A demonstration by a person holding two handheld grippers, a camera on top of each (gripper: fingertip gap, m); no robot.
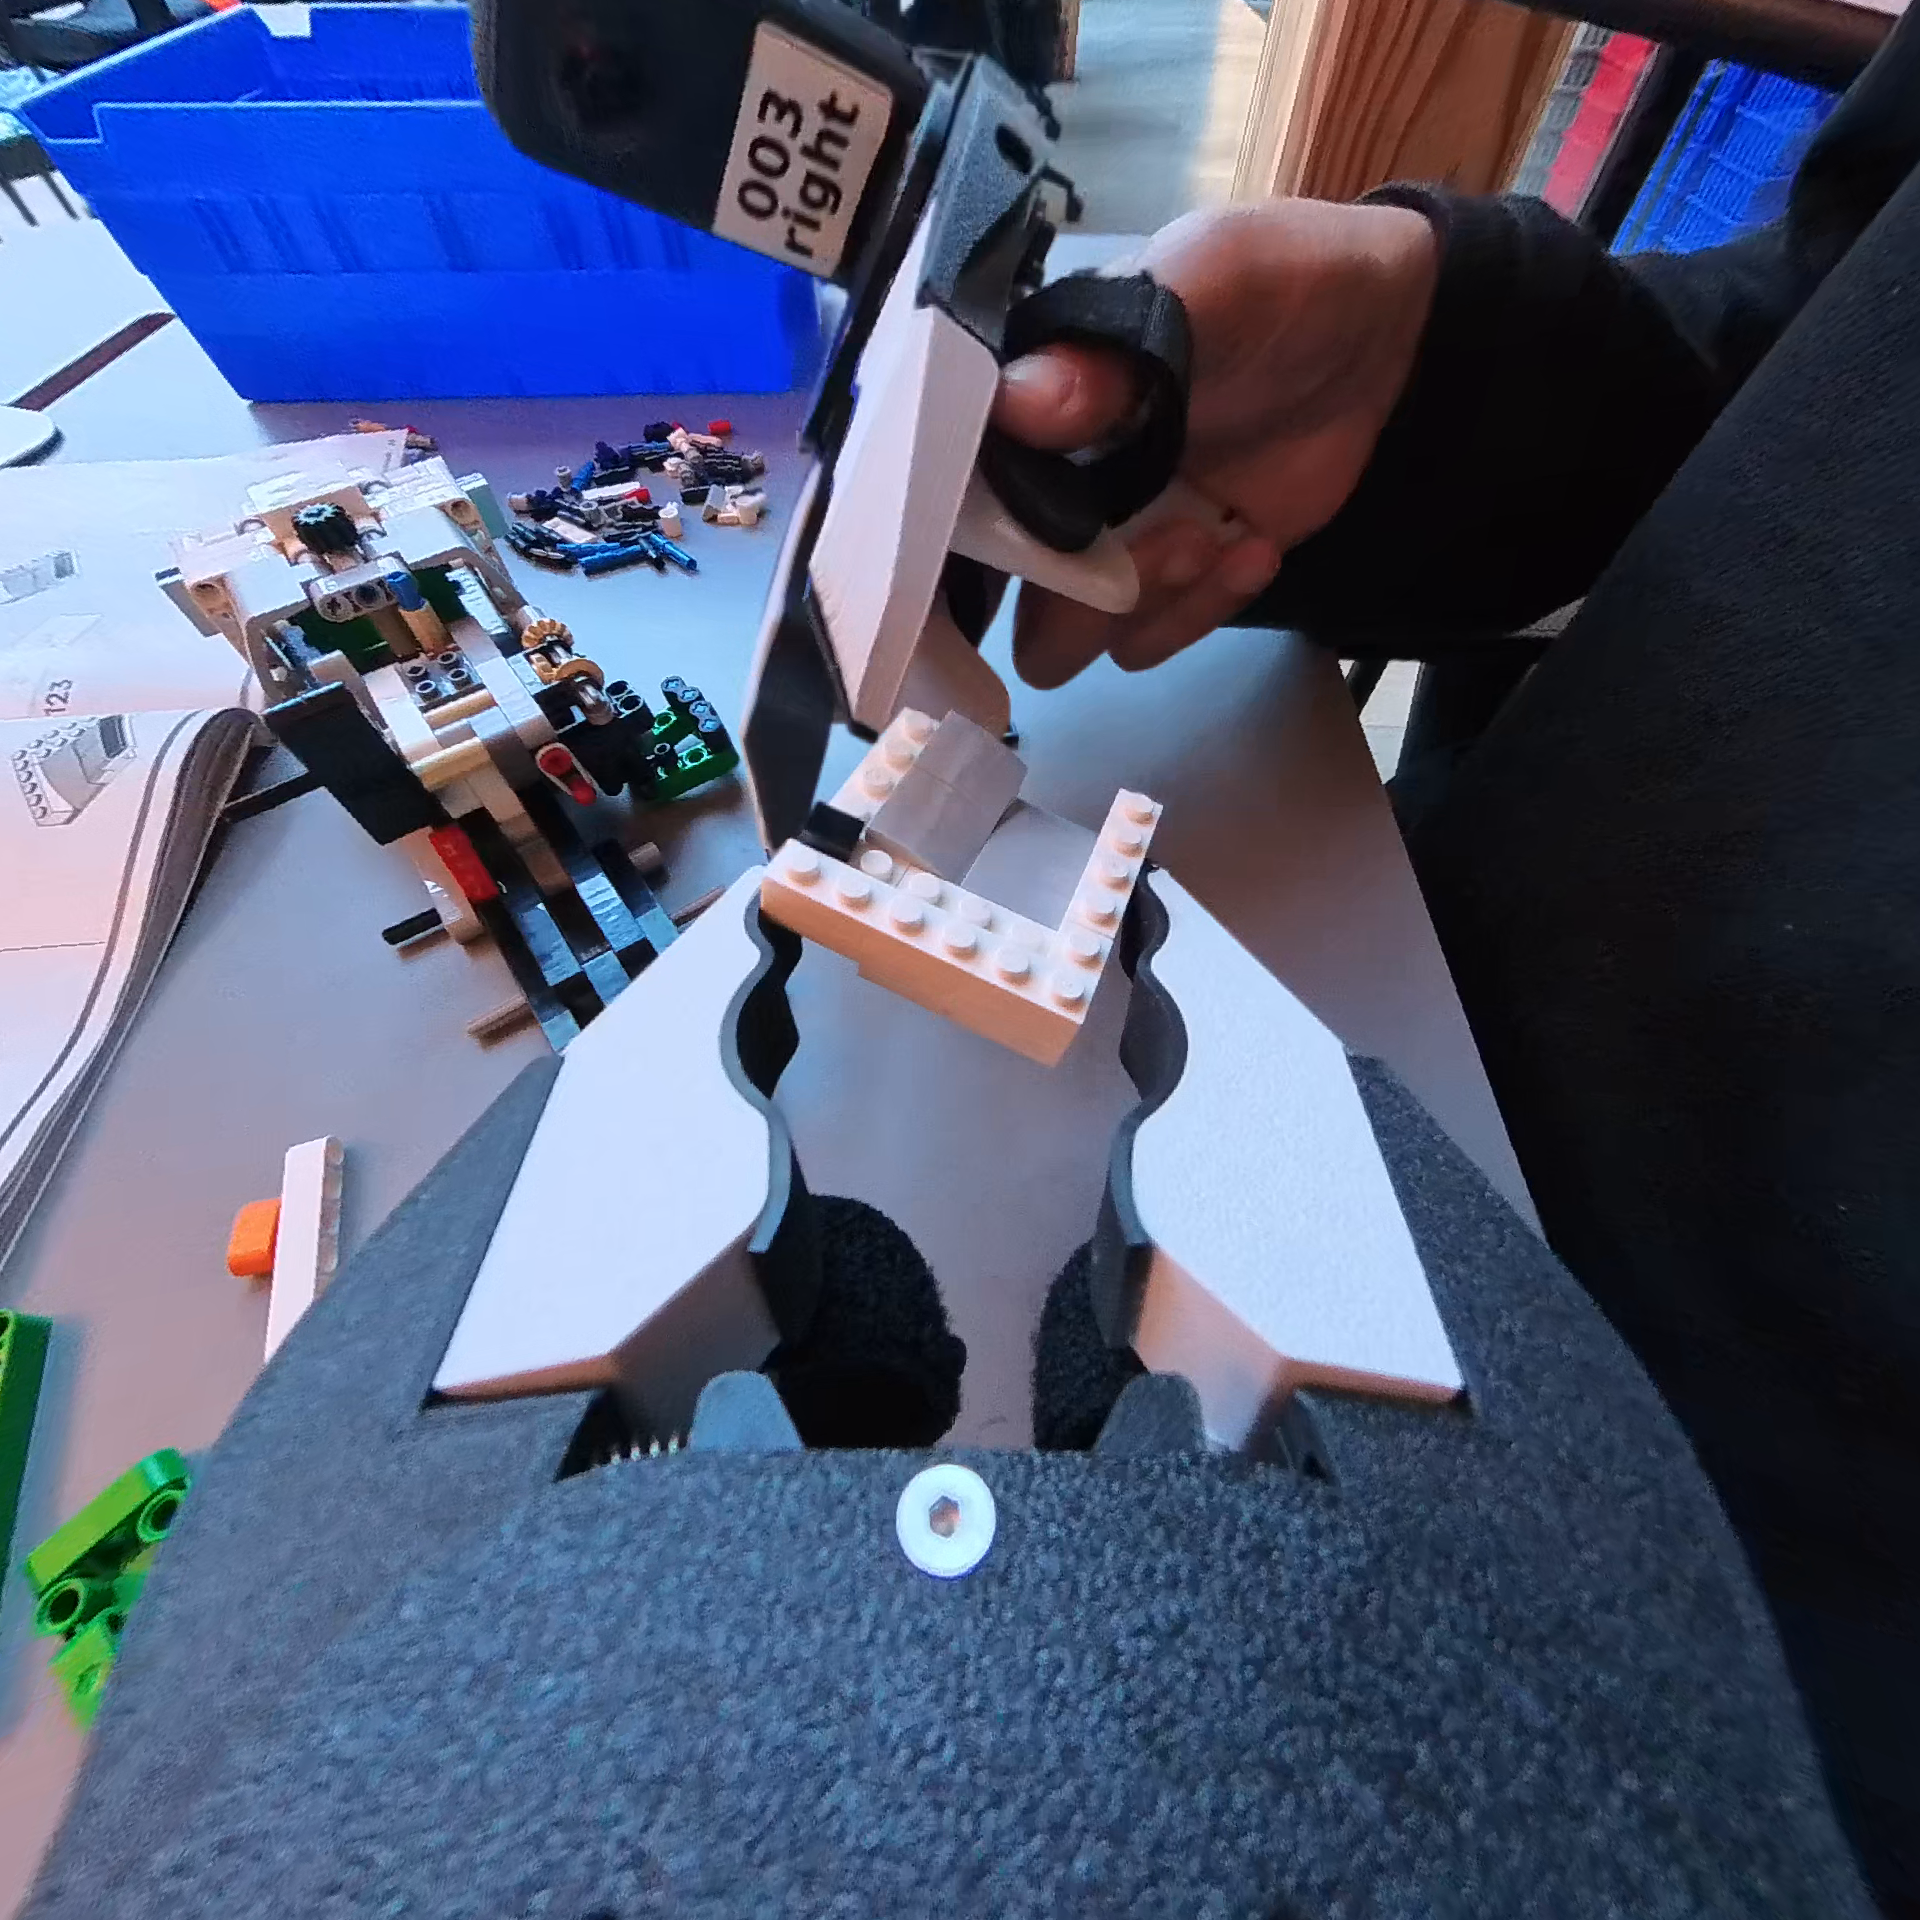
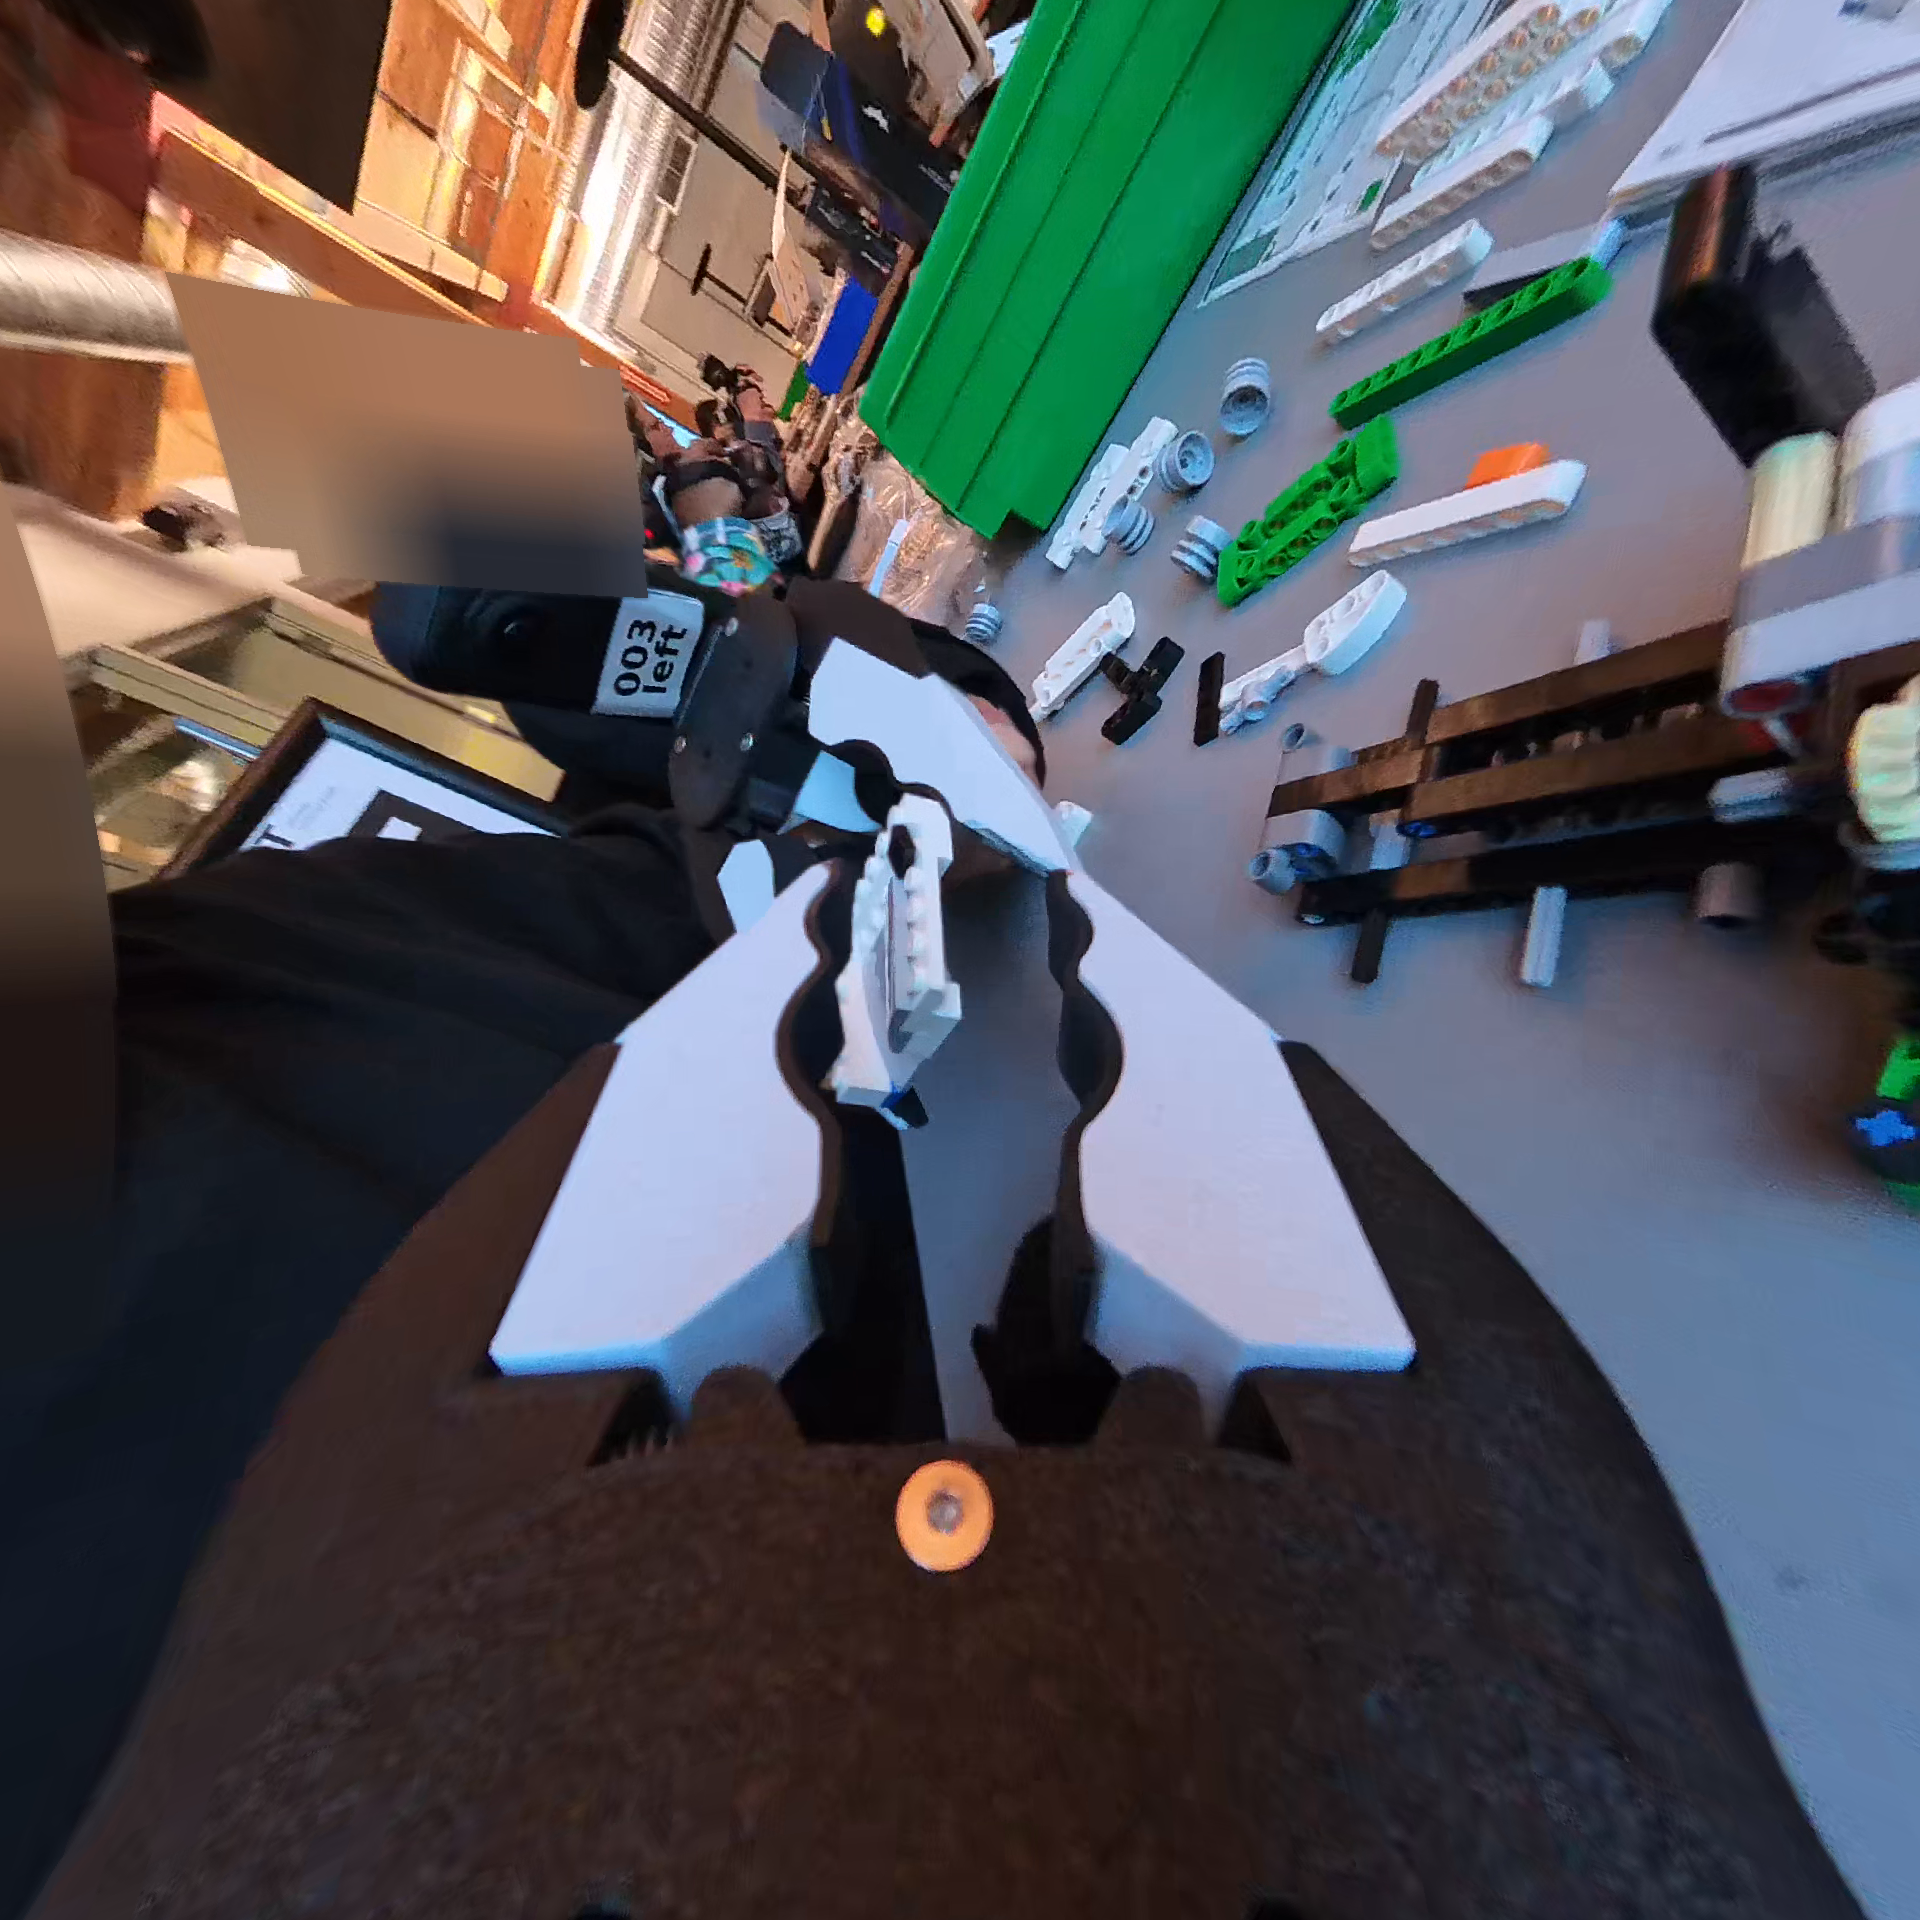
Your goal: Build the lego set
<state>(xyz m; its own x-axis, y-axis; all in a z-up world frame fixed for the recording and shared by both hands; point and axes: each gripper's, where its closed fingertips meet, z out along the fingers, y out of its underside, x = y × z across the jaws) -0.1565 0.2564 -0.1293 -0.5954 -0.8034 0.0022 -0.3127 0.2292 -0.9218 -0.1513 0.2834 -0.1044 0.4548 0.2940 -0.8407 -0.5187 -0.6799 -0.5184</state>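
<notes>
The left gripper (image 1: 951,935) is clamped on a white brick subassembly (image 1: 966,914) with grey sloped pieces, held above the grey table (image 1: 343,1018). The right gripper (image 2: 940,914) stands with its jaws apart around the same subassembly (image 2: 899,977), one finger touching its far end. The partly built model (image 1: 436,686) lies well apart, beside the instruction booklet (image 1: 83,748) and a blue bin (image 1: 416,239).

left gripper (image 1: 951,914) level, jaws parted, white fingers (image 1: 644,1143) splayed, right gripper (image 2: 945,904) tilted down opposite its tips, jaws parted, bare hand (image 1: 1236,436) through black strap
</notes>
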